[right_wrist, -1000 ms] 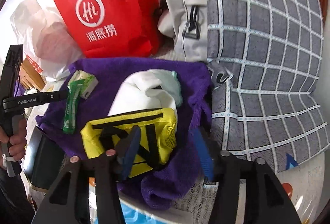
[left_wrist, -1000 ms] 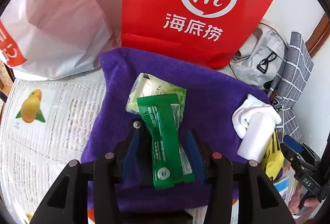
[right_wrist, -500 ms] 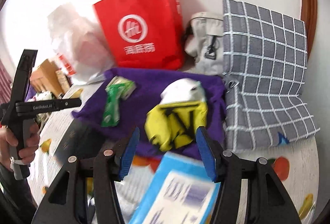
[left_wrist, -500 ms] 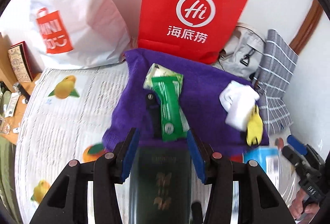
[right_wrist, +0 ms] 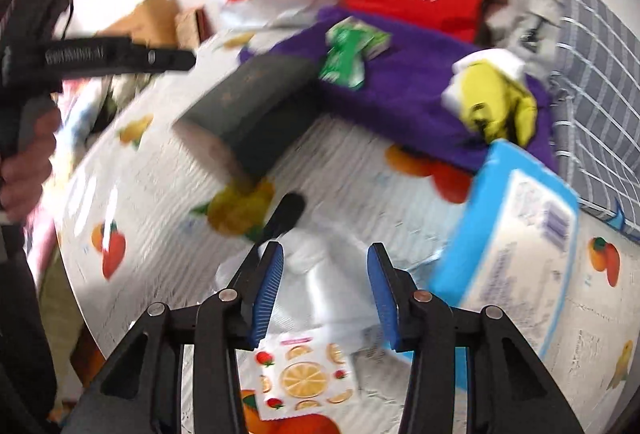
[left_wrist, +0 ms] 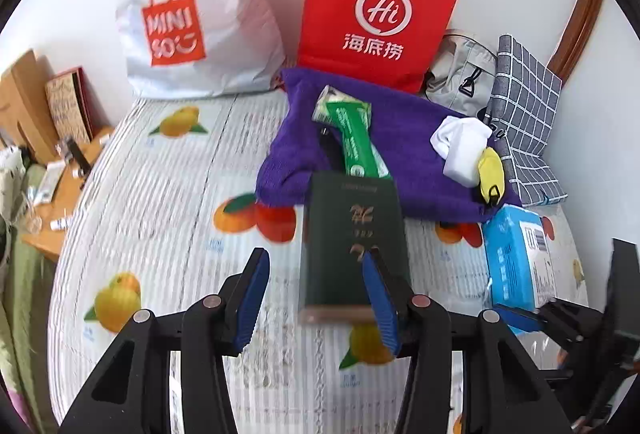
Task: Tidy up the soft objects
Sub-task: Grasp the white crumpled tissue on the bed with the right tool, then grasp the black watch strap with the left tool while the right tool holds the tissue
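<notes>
Fuzzy purple towel (left_wrist: 404, 162) under glossy green sachet (left_wrist: 352, 142) (flat, oblong)

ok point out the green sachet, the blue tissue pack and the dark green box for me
green sachet (left_wrist: 354, 142): left wrist view, middle of its printed front, on the purple towel
blue tissue pack (left_wrist: 516, 254): left wrist view, centre of its blue top face
dark green box (left_wrist: 354, 234): left wrist view, middle of its lid, near the gold lettering
</notes>
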The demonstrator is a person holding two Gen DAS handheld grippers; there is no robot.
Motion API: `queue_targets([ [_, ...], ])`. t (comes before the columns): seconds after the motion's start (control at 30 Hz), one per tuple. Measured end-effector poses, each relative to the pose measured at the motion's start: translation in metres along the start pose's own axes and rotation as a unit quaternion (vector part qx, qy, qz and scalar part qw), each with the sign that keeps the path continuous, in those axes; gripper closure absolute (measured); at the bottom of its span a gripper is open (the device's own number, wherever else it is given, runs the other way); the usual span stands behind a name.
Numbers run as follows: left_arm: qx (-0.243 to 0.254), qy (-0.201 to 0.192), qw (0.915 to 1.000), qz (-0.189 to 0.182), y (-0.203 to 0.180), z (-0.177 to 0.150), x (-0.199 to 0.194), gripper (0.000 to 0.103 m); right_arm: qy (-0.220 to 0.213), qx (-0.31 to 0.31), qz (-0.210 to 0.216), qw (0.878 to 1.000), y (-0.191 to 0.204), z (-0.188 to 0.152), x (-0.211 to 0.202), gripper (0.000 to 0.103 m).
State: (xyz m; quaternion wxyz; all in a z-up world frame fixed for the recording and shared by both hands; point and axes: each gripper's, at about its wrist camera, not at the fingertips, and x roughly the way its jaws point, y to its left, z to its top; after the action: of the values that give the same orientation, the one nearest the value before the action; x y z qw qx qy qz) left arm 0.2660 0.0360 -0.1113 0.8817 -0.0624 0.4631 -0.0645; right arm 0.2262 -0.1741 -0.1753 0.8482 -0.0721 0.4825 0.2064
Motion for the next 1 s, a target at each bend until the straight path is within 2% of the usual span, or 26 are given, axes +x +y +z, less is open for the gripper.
queue_targets([
  [0.1,-0.005,0.003,0.9999,-0.012,0.007,-0.014,-0.002,0.056,0.027,-0.022,-0.008,0.999,0.012,-0.002,0.013,0.059],
  [0.2,-0.001,0.006,0.9999,-0.016,0.008,-0.024,-0.003,0.056,0.060,-0.057,-0.053,0.995,0.024,-0.005,0.029,0.059],
  [0.23,0.001,0.007,0.9998,-0.016,0.007,-0.027,-0.002,0.056,0.058,-0.068,-0.064,0.994,0.028,-0.005,0.032,0.062],
  [0.27,0.002,0.008,0.9999,-0.015,0.008,-0.029,-0.002,0.056,0.058,-0.075,-0.063,0.993,0.030,-0.006,0.034,0.069],
  [0.3,0.003,0.010,0.9998,-0.015,0.008,-0.031,-0.001,0.056,0.060,-0.079,-0.058,0.993,0.032,-0.007,0.037,0.089],
  [0.47,0.000,0.018,0.9997,-0.014,0.010,-0.040,-0.001,0.056,0.054,-0.071,-0.035,0.995,0.035,-0.011,0.034,0.089],
  [0.53,-0.001,0.020,0.9997,-0.013,0.008,-0.044,-0.002,0.056,0.041,-0.048,-0.002,0.998,0.032,-0.013,0.025,0.089],
  [0.6,0.002,0.022,0.9997,-0.010,0.004,-0.048,-0.002,0.056,0.016,-0.026,0.012,0.999,0.029,-0.014,0.011,0.089],
  [0.77,0.027,0.032,0.9991,0.001,-0.017,-0.061,-0.003,0.056,-0.040,0.021,0.005,0.999,0.020,-0.026,-0.022,0.089],
  [1.0,0.049,0.058,0.9971,-0.002,-0.055,-0.088,0.009,0.056,-0.078,0.074,-0.005,0.994,-0.005,-0.061,-0.064,0.089],
])
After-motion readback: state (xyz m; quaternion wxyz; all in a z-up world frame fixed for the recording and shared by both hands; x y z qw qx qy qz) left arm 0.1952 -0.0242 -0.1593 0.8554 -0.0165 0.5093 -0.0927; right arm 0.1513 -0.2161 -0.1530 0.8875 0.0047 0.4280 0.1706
